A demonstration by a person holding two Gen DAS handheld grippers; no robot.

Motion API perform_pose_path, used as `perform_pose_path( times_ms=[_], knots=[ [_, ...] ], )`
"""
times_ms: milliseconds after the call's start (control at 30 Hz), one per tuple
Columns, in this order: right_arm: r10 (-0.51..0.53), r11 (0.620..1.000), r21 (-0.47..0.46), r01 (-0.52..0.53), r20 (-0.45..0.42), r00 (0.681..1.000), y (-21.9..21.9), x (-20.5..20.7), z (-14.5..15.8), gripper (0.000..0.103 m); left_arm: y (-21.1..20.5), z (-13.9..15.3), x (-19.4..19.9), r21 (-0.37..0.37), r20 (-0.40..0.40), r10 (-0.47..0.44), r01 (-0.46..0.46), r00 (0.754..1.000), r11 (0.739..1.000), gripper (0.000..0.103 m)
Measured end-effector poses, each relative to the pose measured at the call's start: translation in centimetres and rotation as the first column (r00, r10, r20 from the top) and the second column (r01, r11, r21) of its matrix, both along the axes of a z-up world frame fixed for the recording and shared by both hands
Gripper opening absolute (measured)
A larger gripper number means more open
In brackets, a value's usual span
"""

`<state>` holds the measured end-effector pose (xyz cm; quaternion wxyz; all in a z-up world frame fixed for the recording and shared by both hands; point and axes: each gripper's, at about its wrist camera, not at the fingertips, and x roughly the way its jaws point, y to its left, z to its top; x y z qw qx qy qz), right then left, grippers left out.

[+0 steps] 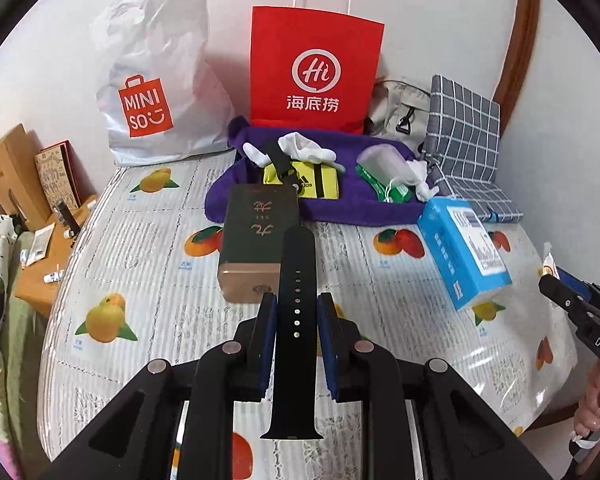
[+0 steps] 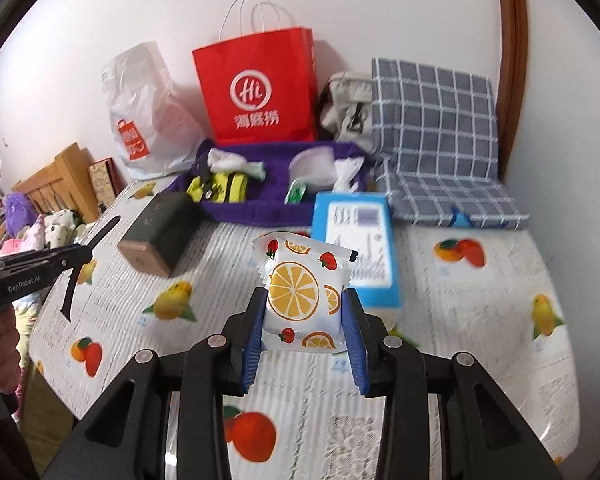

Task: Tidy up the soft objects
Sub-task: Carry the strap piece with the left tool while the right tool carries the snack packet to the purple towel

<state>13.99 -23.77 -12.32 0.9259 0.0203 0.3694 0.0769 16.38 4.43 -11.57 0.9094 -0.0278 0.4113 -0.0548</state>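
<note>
In the left wrist view, the left hand-held gripper [image 1: 296, 312] is narrowed on a smooth black rubber strap [image 1: 296, 280], a long flat strip with a row of small holes, held up over the glossy fruit-printed surface [image 1: 140, 280]. Beyond lie a dark rectangular box [image 1: 256, 232], a fuzzy purple tray [image 1: 340, 204] and a blue carton [image 1: 460, 252]. In the right wrist view, the right hand-held gripper [image 2: 304, 308] clamps a puffy, crinkle-edged packet [image 2: 300, 296] printed with orange slices, above the surface, in front of the stiff red paper bag [image 2: 256, 92].
</note>
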Motion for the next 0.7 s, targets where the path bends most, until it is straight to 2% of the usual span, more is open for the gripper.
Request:
perform_pose_path(
  times_ms=[433, 700],
  knots=[
    [0.034, 0.999, -0.018, -0.033, 0.069, 0.997, 0.7, 4.8, 3.6, 0.037, 0.4, 2.3, 4.2, -0.026, 0.026, 0.026, -0.025, 0.999, 0.999, 0.020],
    [0.036, 0.999, -0.037, -0.033, 0.083, 0.996, 0.7, 8.2, 4.5, 0.037, -0.8, 3.3, 7.6, -0.005, 0.043, 0.008, -0.008, 0.999, 1.000, 0.020]
  ],
)
